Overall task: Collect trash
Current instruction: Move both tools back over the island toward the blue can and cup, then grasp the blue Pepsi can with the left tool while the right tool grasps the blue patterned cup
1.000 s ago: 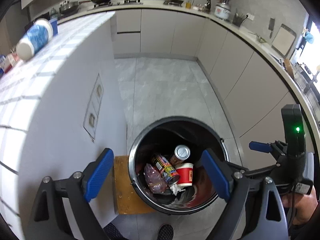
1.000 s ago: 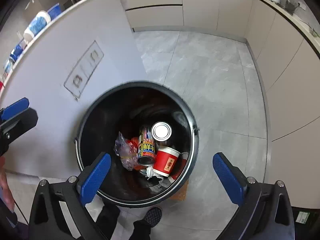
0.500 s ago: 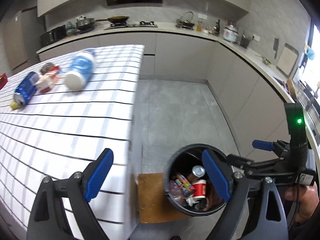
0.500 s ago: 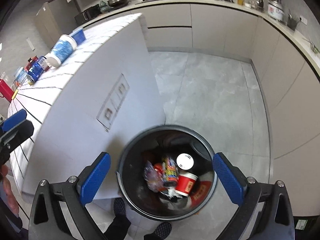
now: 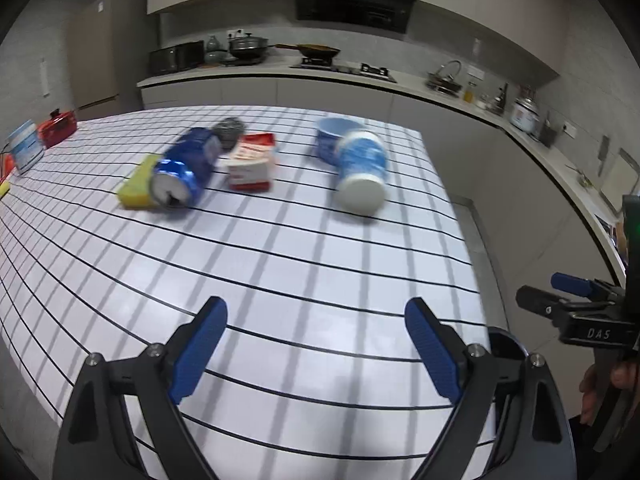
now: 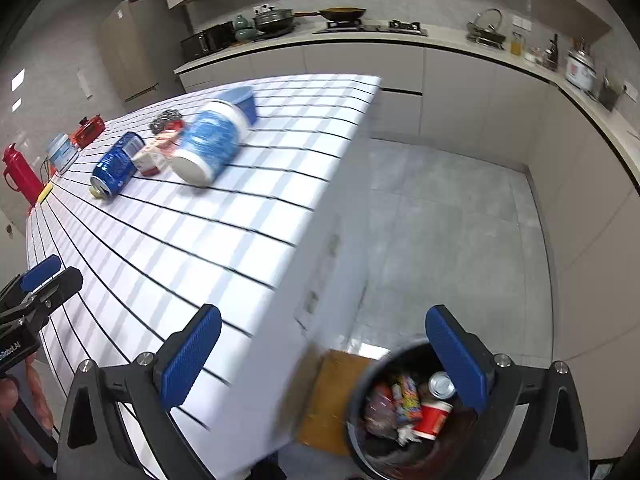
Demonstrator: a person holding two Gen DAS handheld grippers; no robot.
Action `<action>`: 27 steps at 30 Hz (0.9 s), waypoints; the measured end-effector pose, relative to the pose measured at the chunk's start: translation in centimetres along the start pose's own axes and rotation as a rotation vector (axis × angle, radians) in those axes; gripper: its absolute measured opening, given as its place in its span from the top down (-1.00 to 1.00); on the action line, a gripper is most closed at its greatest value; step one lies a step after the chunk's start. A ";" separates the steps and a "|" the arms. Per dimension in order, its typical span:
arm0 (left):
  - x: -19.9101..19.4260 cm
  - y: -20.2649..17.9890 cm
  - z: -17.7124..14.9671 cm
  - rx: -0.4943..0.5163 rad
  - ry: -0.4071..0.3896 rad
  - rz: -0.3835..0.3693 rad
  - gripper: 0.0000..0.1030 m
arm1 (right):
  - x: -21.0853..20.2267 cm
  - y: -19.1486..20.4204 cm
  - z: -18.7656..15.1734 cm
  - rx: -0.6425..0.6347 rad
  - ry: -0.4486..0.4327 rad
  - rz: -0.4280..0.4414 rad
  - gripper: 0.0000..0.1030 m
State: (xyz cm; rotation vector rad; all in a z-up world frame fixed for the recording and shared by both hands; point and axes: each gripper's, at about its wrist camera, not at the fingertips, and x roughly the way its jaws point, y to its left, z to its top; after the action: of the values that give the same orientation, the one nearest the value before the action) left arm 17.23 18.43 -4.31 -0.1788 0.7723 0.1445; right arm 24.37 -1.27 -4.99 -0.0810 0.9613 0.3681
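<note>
- We see the trash still to collect lying on the white gridded bench [image 5: 280, 264]: a blue-and-white cup [image 5: 361, 168] on its side, its white base toward us.
- Just behind that cup stands a blue bowl [image 5: 332, 136]; the two look to be touching, though blur keeps us from being sure.
- Left of the cup, well apart from it, lies a red-and-white carton [image 5: 253, 162].
- Just left of the carton a blue can [image 5: 184, 170] lies on its side, its top toward us, with a yellow sponge [image 5: 136, 184] beside it and a steel scourer [image 5: 228, 130] behind.
- Far left of the cup, near the bench edge, sit a red box [image 5: 58, 127] and a small blue-and-white container [image 5: 26, 146].
- In the right wrist view a black bin [image 6: 404, 412] stands on the floor below the bench corner, already holding a red cup [image 6: 434, 420], a can [image 6: 441, 385] and wrappers.
- Our left gripper [image 5: 316, 344] hangs above the near bench, jaws wide apart and empty.
- Our right gripper [image 6: 320, 352] has its jaws wide apart too, nothing between them, one finger over the bench edge, the other over the bin.
</note>
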 end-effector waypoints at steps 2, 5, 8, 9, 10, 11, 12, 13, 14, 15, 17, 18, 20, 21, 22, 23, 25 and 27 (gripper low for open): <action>0.5 2.1 0.6 -0.013 -0.002 0.011 -0.77 | 0.8 2.1 0.9 -0.014 0.001 0.002 -1.00; 1.0 5.1 1.1 -0.033 -0.006 0.022 -0.77 | 2.0 5.0 2.0 -0.036 0.001 0.004 -1.00; 1.6 7.8 1.9 -0.049 -0.012 0.032 -0.77 | 3.2 7.4 3.3 -0.045 -0.001 0.006 -1.00; 1.7 8.6 2.1 -0.053 -0.013 0.030 -0.77 | 3.4 8.0 3.7 -0.045 -0.005 0.001 -1.00; 1.9 9.2 2.5 -0.054 -0.015 0.033 -0.77 | 3.7 8.6 4.1 -0.042 -0.010 -0.002 -1.00; 2.3 10.0 3.1 -0.056 -0.018 0.031 -0.77 | 3.8 9.0 4.5 -0.039 -0.014 0.001 -1.00; 2.5 10.7 3.6 -0.059 -0.023 0.028 -0.77 | 4.1 9.5 5.1 -0.034 -0.017 0.002 -1.00; 2.8 11.4 4.2 -0.060 -0.027 0.029 -0.77 | 4.4 10.0 5.6 -0.031 -0.019 0.000 -1.00; 3.2 11.9 4.8 -0.060 -0.028 0.026 -0.77 | 4.7 10.5 6.3 -0.025 -0.022 -0.004 -1.00; 3.5 12.3 5.3 -0.059 -0.030 0.022 -0.77 | 4.9 10.8 6.8 -0.020 -0.025 -0.006 -1.00; 4.4 13.0 6.2 -0.055 -0.029 0.011 -0.77 | 5.5 11.5 8.0 -0.004 -0.028 -0.010 -1.00; 4.9 13.2 6.6 -0.051 -0.027 0.006 -0.77 | 5.7 11.7 8.5 0.002 -0.030 -0.011 -1.00; 5.7 13.6 7.3 -0.040 -0.028 -0.004 -0.77 | 6.2 12.2 9.3 0.012 -0.033 -0.017 -1.00; 6.1 13.7 7.7 -0.034 -0.029 -0.004 -0.77 | 6.4 12.4 9.7 0.018 -0.035 -0.024 -1.00; 6.6 13.8 8.1 -0.028 -0.030 -0.006 -0.77 | 6.8 12.5 10.0 0.025 -0.034 -0.029 -1.00; 7.0 13.8 8.5 -0.021 -0.028 -0.010 -0.77 | 7.3 12.6 10.6 0.040 -0.032 -0.032 -1.00; 7.9 14.0 9.1 -0.014 -0.023 -0.017 -0.77 | 7.9 12.6 11.2 0.060 -0.033 -0.042 -1.00; 8.9 14.3 9.9 -0.004 -0.015 -0.024 -0.76 | 8.6 12.4 12.0 0.093 -0.035 -0.043 -1.00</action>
State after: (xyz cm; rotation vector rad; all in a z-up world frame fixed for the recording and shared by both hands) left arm 27.46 35.03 -5.17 -0.1901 0.7545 0.1244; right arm 34.02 15.38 -3.92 -0.0108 0.9394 0.2839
